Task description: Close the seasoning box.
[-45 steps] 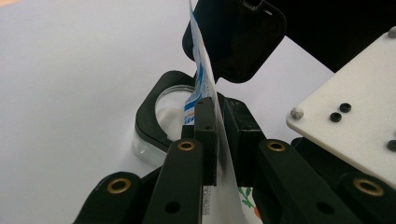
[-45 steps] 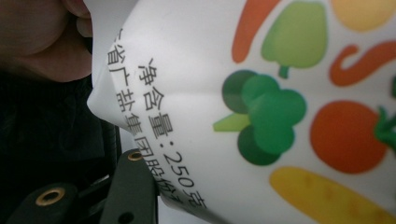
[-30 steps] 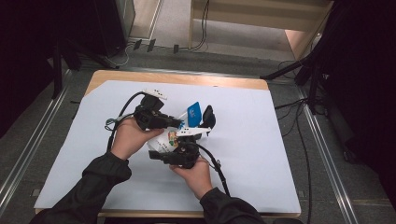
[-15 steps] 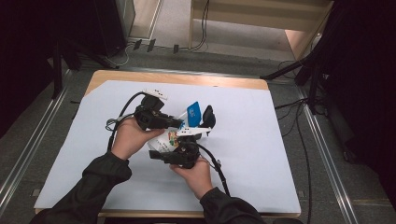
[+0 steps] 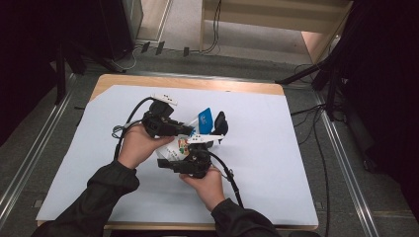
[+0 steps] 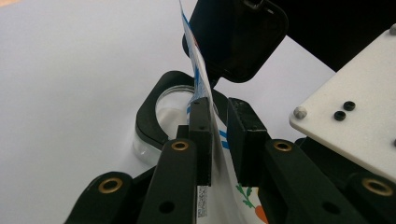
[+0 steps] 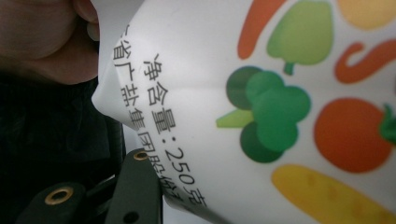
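The left gripper (image 6: pixel 218 140) pinches a white pouch (image 7: pixel 261 116) printed with vegetables and "250"; the right gripper's (image 5: pixel 170 163) grip cannot be told.

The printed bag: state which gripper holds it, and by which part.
The left gripper pinches the printed bag on its thin blue-striped edge. The right gripper is at its vegetable-printed end; its grip cannot be told.

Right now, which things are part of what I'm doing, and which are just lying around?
In use: white plastic pouch with vegetable pictures and blue top; left tongs; right tongs; probably the clear round jar with black lid.
Lying about: black cables on the floor; black stand legs.
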The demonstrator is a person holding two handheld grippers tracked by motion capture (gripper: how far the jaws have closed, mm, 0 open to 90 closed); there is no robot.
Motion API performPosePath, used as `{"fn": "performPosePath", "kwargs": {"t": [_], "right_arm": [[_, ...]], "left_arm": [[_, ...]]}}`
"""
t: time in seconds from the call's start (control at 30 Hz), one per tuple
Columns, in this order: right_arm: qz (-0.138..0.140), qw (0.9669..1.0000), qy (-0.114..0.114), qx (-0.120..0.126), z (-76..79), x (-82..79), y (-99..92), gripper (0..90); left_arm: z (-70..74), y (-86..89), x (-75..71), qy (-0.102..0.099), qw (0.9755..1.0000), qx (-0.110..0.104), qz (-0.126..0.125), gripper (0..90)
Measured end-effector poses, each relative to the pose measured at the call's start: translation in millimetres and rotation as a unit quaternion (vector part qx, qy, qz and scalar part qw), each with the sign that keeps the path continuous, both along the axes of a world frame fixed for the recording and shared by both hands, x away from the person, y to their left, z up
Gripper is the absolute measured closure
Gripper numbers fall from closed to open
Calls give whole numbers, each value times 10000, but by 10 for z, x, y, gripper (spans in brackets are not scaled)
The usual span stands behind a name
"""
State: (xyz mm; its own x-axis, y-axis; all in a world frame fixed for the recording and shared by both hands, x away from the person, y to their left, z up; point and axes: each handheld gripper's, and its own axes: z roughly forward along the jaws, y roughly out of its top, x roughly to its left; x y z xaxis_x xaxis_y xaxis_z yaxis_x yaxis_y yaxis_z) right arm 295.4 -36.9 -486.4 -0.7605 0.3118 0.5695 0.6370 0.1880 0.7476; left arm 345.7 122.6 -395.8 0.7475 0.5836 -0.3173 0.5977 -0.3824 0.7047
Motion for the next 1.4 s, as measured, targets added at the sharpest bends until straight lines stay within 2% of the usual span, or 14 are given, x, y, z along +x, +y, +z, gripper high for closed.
{"fn": "performPosePath", "kwargs": {"t": [0.73,0.83,1.4], "right_arm": [[23,10000,-71,-59,4,-1,17,582],[5,10000,-69,-70,4,2,13,601],[-10,10000,-60,8,18,-6,8,611]], "left_arm": [[6,0,-4,-11,10000,56,8,812],[13,4,-5,-15,10000,71,-1,810],[36,8,-8,-10,10000,-13,-30,776]]}}
